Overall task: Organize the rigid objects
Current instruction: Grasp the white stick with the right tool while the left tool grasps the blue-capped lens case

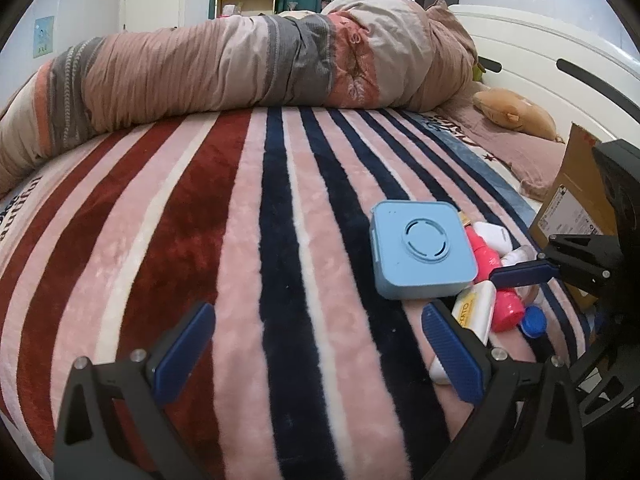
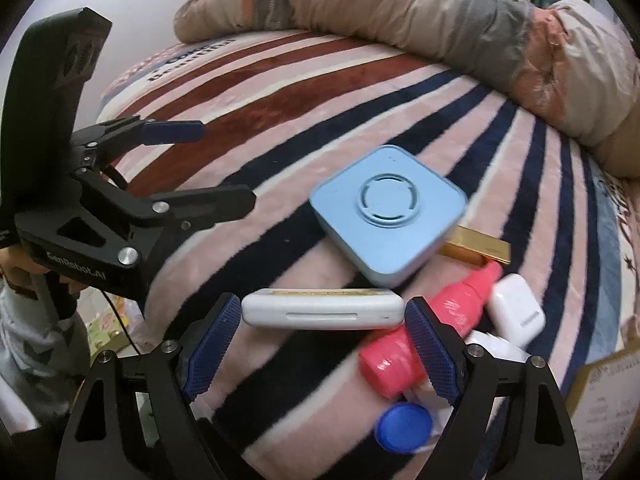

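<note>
A light blue square box (image 1: 422, 250) (image 2: 388, 212) lies on the striped blanket at the edge of a pile of small objects. The pile holds a flat white case (image 2: 322, 308) (image 1: 476, 310), a pink bottle (image 2: 428, 328) (image 1: 506, 308), a white earbud case (image 2: 516, 312) (image 1: 494, 234), a gold box (image 2: 476, 246) and a blue cap (image 2: 404, 426) (image 1: 534, 320). My left gripper (image 1: 316, 348) is open and empty, left of the pile; it shows in the right wrist view (image 2: 212, 164). My right gripper (image 2: 324, 344) is open, its fingers either side of the white case; it shows in the left wrist view (image 1: 524, 272).
A rolled quilt (image 1: 240, 60) lies across the far side of the bed. A cardboard box (image 1: 576, 196) (image 2: 608, 392) stands right of the pile. A plush toy (image 1: 516, 114) and a white headboard (image 1: 540, 60) are at the back right.
</note>
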{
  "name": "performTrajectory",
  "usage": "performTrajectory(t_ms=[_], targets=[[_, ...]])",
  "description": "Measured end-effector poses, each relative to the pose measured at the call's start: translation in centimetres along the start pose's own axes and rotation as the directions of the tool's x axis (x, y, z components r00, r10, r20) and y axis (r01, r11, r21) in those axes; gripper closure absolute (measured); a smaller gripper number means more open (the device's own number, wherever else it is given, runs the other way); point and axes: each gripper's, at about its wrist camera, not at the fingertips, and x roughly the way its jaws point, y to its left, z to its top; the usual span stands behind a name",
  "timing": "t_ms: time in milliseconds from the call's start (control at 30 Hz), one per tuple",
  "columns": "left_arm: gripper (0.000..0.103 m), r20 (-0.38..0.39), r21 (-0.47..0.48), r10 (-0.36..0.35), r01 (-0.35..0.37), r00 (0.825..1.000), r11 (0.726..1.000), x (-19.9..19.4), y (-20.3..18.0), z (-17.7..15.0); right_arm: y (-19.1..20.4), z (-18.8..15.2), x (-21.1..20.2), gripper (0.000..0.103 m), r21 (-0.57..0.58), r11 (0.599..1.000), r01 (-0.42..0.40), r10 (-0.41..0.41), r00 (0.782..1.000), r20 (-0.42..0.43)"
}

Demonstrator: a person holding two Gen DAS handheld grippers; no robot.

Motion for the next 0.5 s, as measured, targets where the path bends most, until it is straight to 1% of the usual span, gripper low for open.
performTrajectory(t_ms=[67,167,233,333,433,500], targets=[[0.001,-0.003,0.000,0.007,-0.007,1.000,1.000,0.1,0.0,0.1,-0.1,0.4,0.8,0.017,0.001,1.000,-0.005,0.005,1.000,-0.013],[0.001,0.001,-0.002,0.012,-0.012,1.000,1.000,0.0,0.1,0.2,0.2,0.7,2.0,0.017,-0.023,1.000,0.002,-0.003,0.999,-0.050],[0.001,0.002,-0.001,0.020,-0.020,1.000,1.000,0.0,0.3,0.1,0.5,0.7,2.5,0.017,-0.027,1.000,0.001,-0.003,0.998,-0.058],[0.001,-0.008,-0.007,0.022,-0.022,1.000,1.000,0.1,0.6,-0.1,0.5,0.7,3.0,0.018,-0.029,1.000,0.000,-0.001,0.999,-0.052],[0.001,-0.014,-0.004,0.020,-0.020,1.000,1.000,0.1,0.7,-0.3,0.6,0.5,2.8,0.018,-0.035,0.999,0.025,-0.027,0.999,-0.035],[0.001,-0.014,0.004,0.022,-0.022,1.000,1.000,0.0,0.5,-0.4,0.5,0.5,1.8,0.018,-0.035,0.998,0.051,-0.051,0.999,-0.004]])
